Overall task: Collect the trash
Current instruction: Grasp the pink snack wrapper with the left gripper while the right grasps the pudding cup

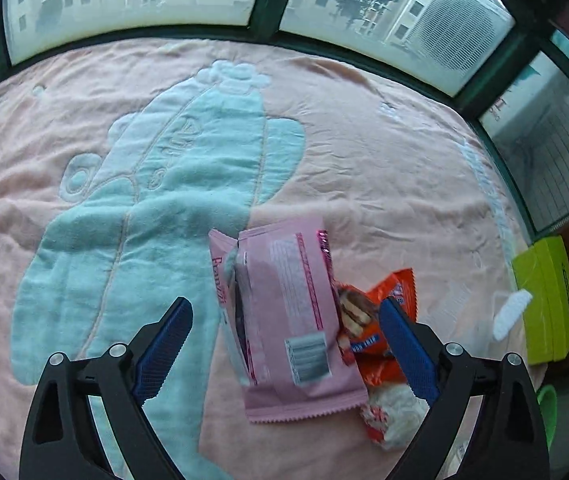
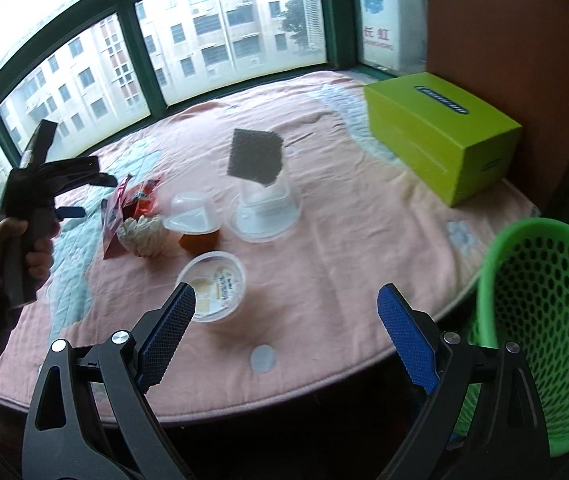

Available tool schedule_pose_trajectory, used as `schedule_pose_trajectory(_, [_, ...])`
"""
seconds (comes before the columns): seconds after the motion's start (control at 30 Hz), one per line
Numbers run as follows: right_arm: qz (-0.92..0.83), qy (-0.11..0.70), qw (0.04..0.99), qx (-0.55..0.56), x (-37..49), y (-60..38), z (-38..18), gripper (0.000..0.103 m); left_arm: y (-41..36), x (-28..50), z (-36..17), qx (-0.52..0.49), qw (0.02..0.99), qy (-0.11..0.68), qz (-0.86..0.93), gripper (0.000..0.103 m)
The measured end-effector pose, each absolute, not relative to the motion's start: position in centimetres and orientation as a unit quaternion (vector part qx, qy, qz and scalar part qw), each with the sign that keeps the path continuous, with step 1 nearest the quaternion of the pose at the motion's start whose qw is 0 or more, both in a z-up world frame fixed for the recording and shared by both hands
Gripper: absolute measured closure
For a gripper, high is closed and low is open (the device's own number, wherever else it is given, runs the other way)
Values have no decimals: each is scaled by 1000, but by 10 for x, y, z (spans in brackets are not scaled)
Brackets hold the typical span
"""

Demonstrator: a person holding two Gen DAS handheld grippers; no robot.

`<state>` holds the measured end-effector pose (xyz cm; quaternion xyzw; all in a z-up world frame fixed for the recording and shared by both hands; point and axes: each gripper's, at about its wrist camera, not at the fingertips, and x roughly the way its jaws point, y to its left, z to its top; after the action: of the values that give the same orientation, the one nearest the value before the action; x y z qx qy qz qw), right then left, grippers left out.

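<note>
A pink snack wrapper (image 1: 288, 312) lies on the pink-and-teal cloth (image 1: 124, 184), between the wide-apart fingers of my left gripper (image 1: 284, 304); the pads do not touch it. An orange wrapper (image 1: 380, 364) and a crumpled white paper liner (image 1: 396, 412) lie by its right finger. My right gripper (image 2: 286, 292) stands open above the table's near edge with nothing between its fingers. A round lidded plastic tub (image 2: 214, 286) sits just beyond its left fingertip. Farther off are a small jelly cup (image 2: 198, 220), an upturned clear cup (image 2: 262, 200) with a dark square on it, and the white liner (image 2: 142, 236).
A green mesh basket (image 2: 540, 320) stands off the table's right edge. A lime-green tissue box (image 2: 440, 132) sits at the back right by a brown wall. Windows ring the far side. A hand holds the left gripper (image 2: 84, 196) at the table's left.
</note>
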<state>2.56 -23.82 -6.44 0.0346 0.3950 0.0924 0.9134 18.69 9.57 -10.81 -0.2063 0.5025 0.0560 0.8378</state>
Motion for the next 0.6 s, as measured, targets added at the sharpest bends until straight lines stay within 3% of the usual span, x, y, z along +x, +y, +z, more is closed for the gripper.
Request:
schedule_pose_trajectory(0.4, [114, 420, 900, 22, 46, -218, -83, 11, 107, 212, -137, -238, 816, 523, 62, 14])
schedule_pose_trajectory(0.6, [130, 427, 895, 17, 53, -208, -91, 11, 108, 213, -143, -257, 809, 526, 51, 34])
